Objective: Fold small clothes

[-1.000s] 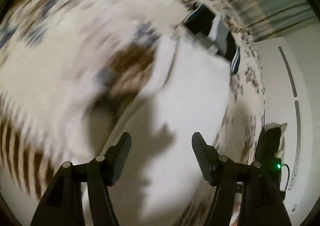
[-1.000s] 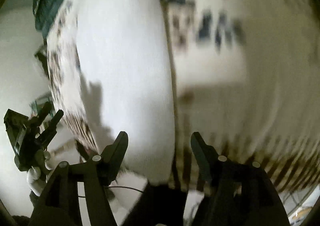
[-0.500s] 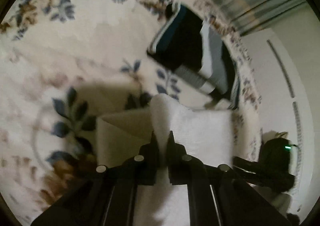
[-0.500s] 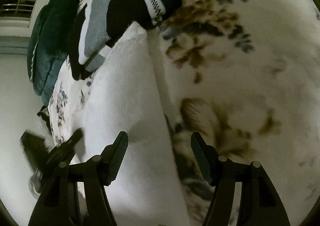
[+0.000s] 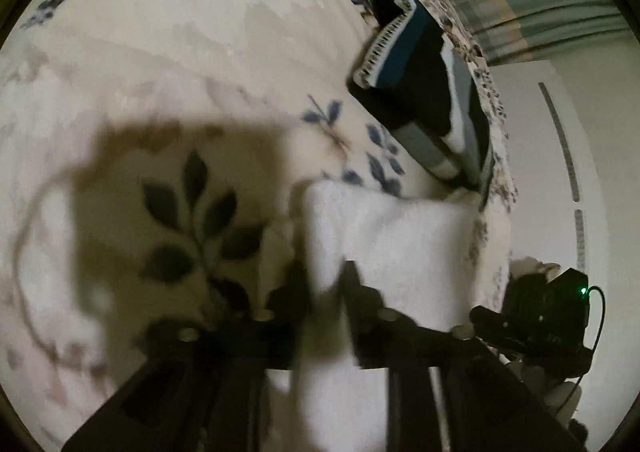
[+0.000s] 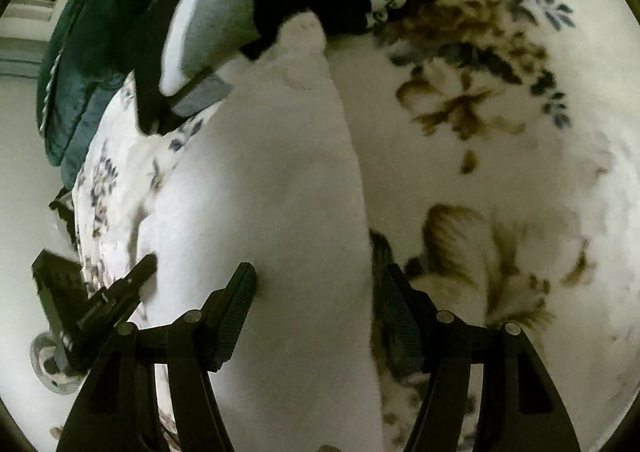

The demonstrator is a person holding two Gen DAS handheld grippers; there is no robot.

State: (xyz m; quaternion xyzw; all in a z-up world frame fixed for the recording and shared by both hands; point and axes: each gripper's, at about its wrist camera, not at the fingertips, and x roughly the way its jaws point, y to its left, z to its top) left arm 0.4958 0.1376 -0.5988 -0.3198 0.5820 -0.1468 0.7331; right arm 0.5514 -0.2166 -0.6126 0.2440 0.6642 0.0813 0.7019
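Note:
A white fleecy garment (image 6: pixel 276 188) lies on a floral blanket (image 6: pixel 500 156). In the left wrist view my left gripper (image 5: pixel 326 284) is shut on an edge of the white garment (image 5: pixel 384 248) and holds it lifted above the blanket (image 5: pixel 160 72). In the right wrist view my right gripper (image 6: pixel 316 296) is open, its fingers straddling the garment's right edge low over the cloth. The left gripper also shows in the right wrist view (image 6: pixel 112 300) at the garment's left side.
A stack of folded dark, grey and white clothes (image 5: pixel 424 100) lies beyond the white garment, also in the right wrist view (image 6: pixel 280 0). A dark green cushion (image 6: pixel 76 64) sits behind. The right gripper's body (image 5: pixel 548 320) is at the bed's right edge.
The left gripper shut on the white garment's edge and lifted it. The right gripper stayed open and moved along the garment.

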